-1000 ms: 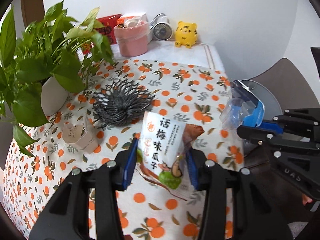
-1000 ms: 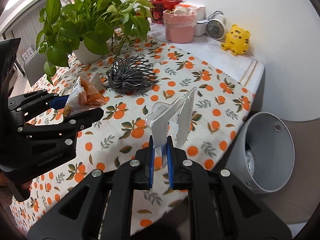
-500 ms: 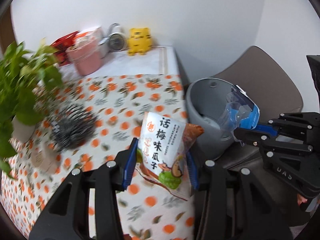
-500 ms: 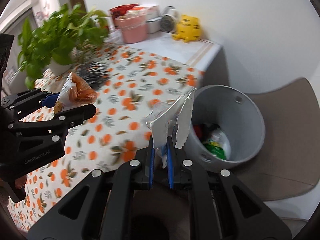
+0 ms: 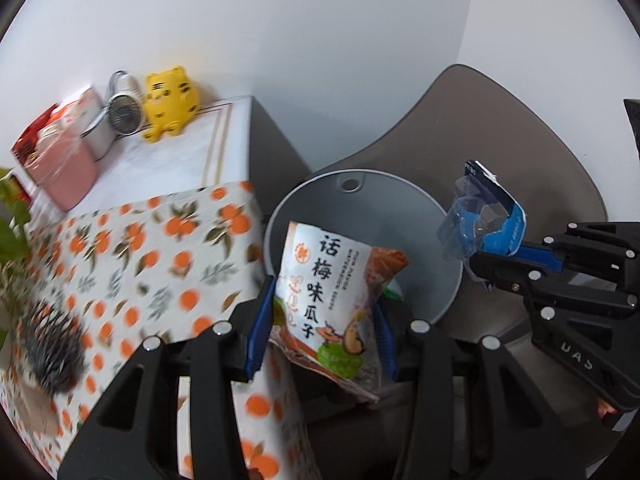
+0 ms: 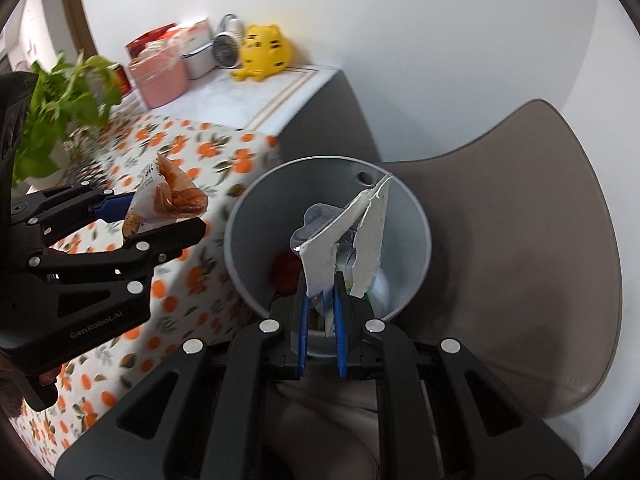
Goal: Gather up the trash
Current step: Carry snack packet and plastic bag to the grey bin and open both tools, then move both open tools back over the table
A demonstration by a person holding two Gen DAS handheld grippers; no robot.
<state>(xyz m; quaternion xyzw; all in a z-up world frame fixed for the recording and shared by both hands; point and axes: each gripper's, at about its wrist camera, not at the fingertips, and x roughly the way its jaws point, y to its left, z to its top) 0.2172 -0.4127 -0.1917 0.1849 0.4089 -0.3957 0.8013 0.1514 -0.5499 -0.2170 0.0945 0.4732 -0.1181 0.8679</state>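
My left gripper (image 5: 322, 328) is shut on a white and orange snack bag (image 5: 326, 292) printed with Chinese characters, held over the near rim of the grey trash bin (image 5: 360, 190). My right gripper (image 6: 320, 312) is shut on a torn blister pack (image 6: 344, 236) of white card and clear plastic, right above the bin (image 6: 404, 216). Seen from the left wrist, that pack (image 5: 484, 220) shows blue card and the right gripper (image 5: 500, 268) hangs at the bin's right rim. From the right wrist, the left gripper (image 6: 160, 220) with the bag (image 6: 168, 200) is over the table edge. Trash lies in the bin's bottom.
The table with the orange-print cloth (image 5: 132, 256) is to the left of the bin. On it stand a yellow tiger toy (image 5: 170, 100), a small fan (image 5: 124, 110), a pink container (image 5: 64, 168), a dark wire basket (image 5: 52, 344) and a green plant (image 6: 60, 92). A brown chair (image 6: 520, 248) is behind the bin.
Both grippers have swung right from over the table to the grey bin, carrying the snack bag and the blister pack. The bin now sits right beneath them.
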